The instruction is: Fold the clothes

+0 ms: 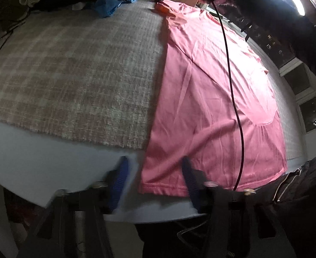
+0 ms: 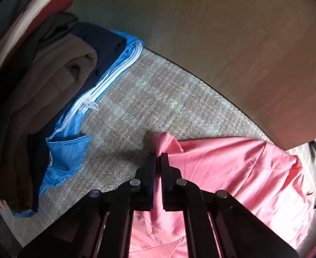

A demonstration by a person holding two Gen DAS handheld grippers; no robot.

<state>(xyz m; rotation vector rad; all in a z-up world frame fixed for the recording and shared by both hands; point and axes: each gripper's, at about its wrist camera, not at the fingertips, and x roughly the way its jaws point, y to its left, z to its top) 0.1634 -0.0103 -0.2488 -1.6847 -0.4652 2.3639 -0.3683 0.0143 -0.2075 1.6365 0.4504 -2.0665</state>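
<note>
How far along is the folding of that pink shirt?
Early. Done: pink shirt lies flat on the plaid cloth, a clothes pile beside it. In hand: right tongs pinch its far end; left tongs straddle the hem, apart. Remaining: the folds themselves.

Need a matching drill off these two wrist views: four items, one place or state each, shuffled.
Items:
1. pink shirt
2. blue zip garment
3. black cable
4. checked cloth

Place or state:
A. spread beneath the shirt
B. pinched in the right gripper
C. at the edge of the clothes pile
D. crosses over the shirt in the left wrist view

Pairs: 1-B, 2-C, 3-D, 4-A
</note>
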